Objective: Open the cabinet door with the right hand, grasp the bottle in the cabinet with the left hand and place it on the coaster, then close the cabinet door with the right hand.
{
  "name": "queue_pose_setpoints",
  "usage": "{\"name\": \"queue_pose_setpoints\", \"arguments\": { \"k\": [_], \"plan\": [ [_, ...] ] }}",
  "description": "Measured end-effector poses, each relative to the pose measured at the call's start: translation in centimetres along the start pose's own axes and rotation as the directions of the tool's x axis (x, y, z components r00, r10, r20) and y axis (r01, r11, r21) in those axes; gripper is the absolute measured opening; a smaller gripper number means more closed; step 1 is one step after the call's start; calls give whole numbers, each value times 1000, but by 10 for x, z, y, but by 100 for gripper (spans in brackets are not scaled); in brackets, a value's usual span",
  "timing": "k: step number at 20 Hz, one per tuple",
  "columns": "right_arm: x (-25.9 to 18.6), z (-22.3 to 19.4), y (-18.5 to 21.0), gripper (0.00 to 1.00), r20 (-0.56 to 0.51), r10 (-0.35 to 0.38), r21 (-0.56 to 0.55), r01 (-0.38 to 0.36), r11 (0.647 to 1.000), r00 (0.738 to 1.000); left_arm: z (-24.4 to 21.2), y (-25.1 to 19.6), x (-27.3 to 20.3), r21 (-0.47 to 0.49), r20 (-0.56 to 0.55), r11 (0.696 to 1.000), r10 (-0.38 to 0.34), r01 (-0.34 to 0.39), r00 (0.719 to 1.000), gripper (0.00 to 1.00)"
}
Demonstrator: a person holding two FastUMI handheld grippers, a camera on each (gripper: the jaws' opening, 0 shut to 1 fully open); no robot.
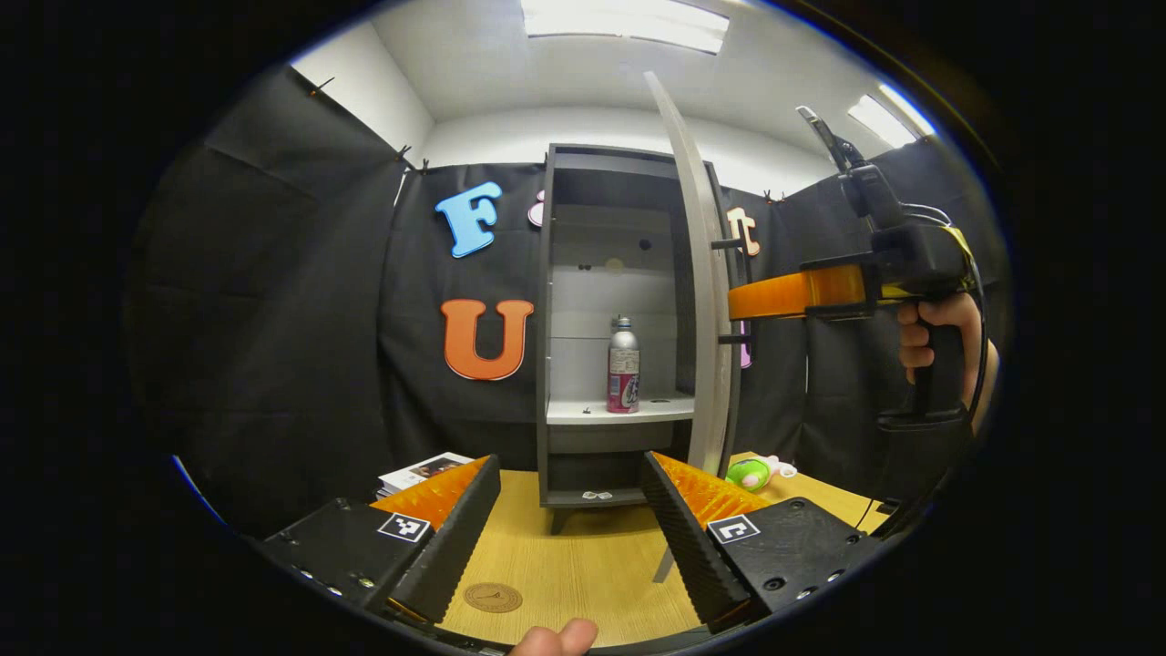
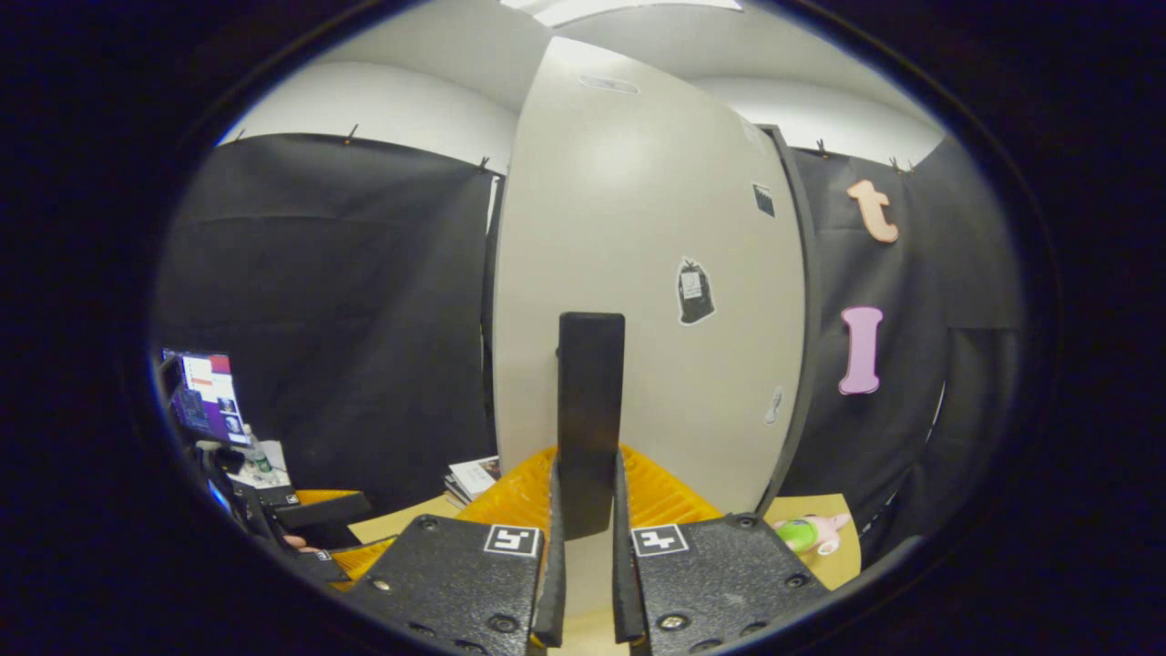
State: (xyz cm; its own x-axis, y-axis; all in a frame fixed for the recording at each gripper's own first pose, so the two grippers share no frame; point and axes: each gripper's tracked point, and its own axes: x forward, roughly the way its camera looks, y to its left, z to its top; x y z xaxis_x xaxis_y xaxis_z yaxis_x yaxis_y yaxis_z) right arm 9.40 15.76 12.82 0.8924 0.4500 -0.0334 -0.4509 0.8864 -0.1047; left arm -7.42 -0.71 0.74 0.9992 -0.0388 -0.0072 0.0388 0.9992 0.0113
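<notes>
Right gripper (image 2: 583,583) clamped on cabinet door handle (image 2: 590,419), door open. Left gripper (image 1: 569,538) fingers apart; bottle (image 1: 623,366) straight ahead, on shelf.

Right gripper (image 2: 585,556) clamped on door handle (image 2: 590,401)

Wood-grain surface (image 1: 565,565) carries a grey cabinet (image 1: 583,497) on short legs, straight ahead of the left tongs (image 1: 569,538). Round brown coaster (image 1: 493,597) lies between their fingers, near the front. Booklets (image 1: 424,471) sit beyond the left finger, green-pink plush toy (image 1: 758,473) beyond the right finger. Cabinet shelf (image 1: 619,412) holds a silver-pink bottle (image 1: 623,366).
</notes>
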Motion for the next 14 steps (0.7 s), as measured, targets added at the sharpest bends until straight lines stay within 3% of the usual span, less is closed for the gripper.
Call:
{"name": "queue_pose_setpoints", "arguments": {
  "k": [5,14],
  "plan": [
    [-29,-3,-23,23,-6,-34,-1,34,999,999,1,-19,2,5,5,999,-34,34,999,95],
    [-69,-6,-82,19,16,-198,-79,199,977,980,2,-38,8,-7,14,998,-64,64,998,95]
  ]
}}
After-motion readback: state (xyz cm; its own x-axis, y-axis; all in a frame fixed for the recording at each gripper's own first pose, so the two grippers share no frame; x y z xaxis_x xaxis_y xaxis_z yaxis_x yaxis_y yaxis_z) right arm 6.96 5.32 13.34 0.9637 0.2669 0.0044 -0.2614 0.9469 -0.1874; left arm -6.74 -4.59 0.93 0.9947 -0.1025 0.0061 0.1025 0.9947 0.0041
